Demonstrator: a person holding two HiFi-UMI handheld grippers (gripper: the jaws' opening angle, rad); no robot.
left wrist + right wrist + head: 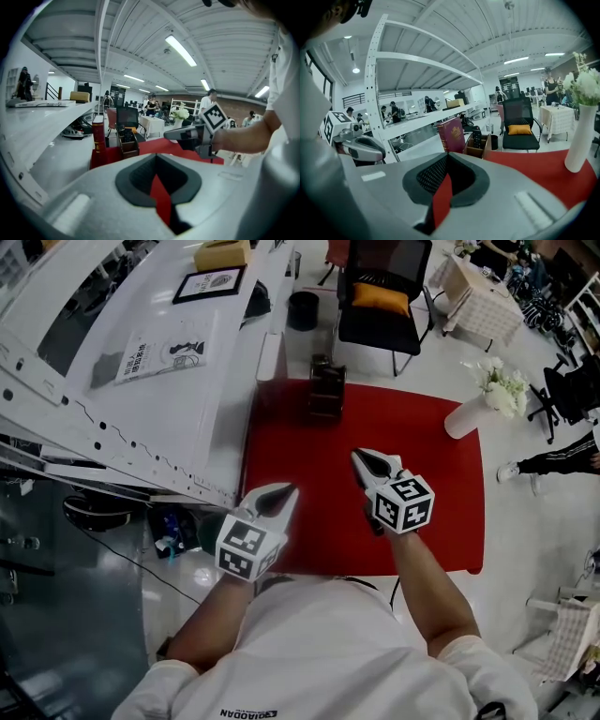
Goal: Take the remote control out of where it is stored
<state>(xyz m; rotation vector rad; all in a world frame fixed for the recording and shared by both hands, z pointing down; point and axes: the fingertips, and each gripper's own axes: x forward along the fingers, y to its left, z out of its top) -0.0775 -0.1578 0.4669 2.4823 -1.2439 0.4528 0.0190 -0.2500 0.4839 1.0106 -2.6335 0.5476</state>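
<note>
Step in hand: approach. We judge the grasp not yet begun; neither tool is near the store.
Task's thing: the dark slim remote control (477, 138) stands upright in a small brown wooden holder (326, 401), upper centre of the head view, at the far edge of the red-covered surface (441, 512).
Left hand-held gripper (287, 491): clenched on nothing, lower centre-left.
Right hand-held gripper (357, 457): clenched and empty too, a little nearer the holder.
Next move: we think one tool must release its jaws, reach to the holder, pinch the remote's top end and lift straight up.
Edges: a dark red hardback book (451, 135) stands just beside the holder; the white metal shelf rack (141, 409) borders the left.
Open room: bare red cloth leads up to the holder; the white flower vase (466, 415) stands well apart, right.
</note>
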